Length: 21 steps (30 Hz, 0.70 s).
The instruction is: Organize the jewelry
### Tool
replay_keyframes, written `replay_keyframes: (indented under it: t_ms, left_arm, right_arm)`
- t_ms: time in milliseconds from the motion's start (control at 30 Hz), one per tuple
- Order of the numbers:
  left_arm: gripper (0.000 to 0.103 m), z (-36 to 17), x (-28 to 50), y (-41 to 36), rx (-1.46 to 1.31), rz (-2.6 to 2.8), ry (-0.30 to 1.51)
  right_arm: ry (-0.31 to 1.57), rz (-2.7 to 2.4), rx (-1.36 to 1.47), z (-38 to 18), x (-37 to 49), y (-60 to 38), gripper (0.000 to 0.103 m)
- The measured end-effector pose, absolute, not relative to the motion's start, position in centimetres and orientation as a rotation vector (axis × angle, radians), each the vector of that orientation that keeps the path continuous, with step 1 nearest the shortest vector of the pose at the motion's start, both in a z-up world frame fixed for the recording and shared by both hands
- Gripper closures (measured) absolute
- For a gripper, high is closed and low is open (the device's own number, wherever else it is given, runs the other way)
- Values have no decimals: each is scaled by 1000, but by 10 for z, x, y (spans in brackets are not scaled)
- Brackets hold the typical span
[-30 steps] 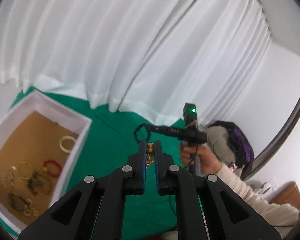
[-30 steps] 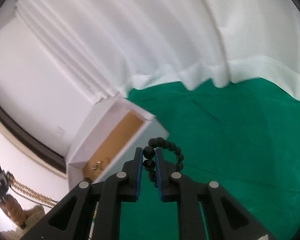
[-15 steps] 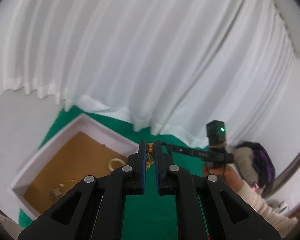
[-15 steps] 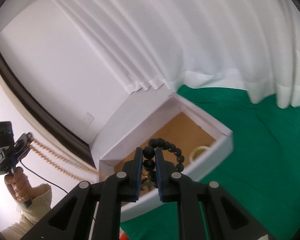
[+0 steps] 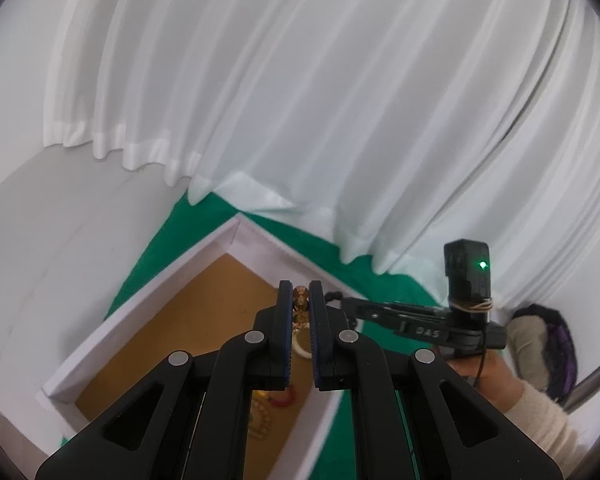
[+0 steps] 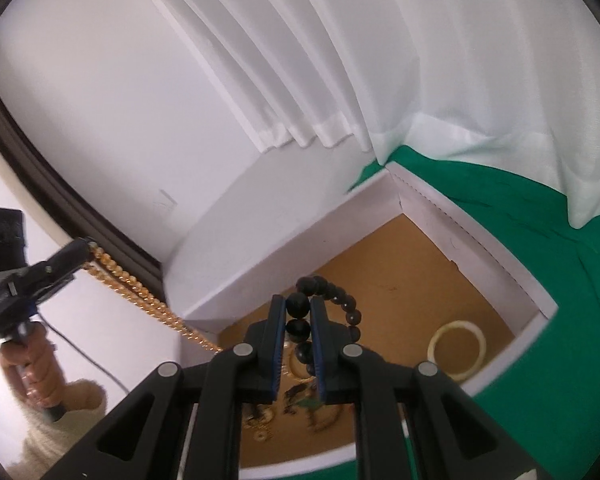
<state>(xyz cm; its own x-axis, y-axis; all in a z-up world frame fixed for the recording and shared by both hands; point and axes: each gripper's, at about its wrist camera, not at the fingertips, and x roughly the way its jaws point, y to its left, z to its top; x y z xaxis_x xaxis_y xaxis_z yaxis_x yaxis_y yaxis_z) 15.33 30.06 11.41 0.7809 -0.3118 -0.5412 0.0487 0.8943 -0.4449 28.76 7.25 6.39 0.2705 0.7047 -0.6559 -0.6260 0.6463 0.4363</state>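
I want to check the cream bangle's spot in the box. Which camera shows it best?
The right wrist view: the cream bangle lies flat and whole on the box floor near a corner. In the left wrist view only a sliver shows between the left gripper's jaws.

The box [image 6: 480,248] sits on the cloth [image 6: 540,360], right up against the curtain [image 6: 480,80] behind it. Inside, a ring [image 6: 457,344] lies near the right wall, with more pieces [image 6: 300,400] heaped toward the near side.
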Motion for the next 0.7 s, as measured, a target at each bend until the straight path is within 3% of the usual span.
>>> replay_keyframes:
  t_ms: [400,433,500,533,567,700]
  left_arm:
    - [97,1,194,288,-416,-109,817]
    - [92,-7,192,285,-385,-75,834]
    - [66,-21,185,279,-328,-20,865]
    - [40,-23,182,278,-319,-4,867]
    - [24,-25,174,277,-300,29,861]
    - [12,-17,146,270,-215,142,811]
  right_arm:
    - [1060,710,-160,-48,306,135,89]
    - [1056,694,-176,-53,303,136,87]
    - [1045,684,-191,-56,296,135,61]
    - [1037,676,-199,-55,293,134,36]
    - [1025,669,-205,-53,290,132,24]
    - [972,641,-226,-42,275,116,24]
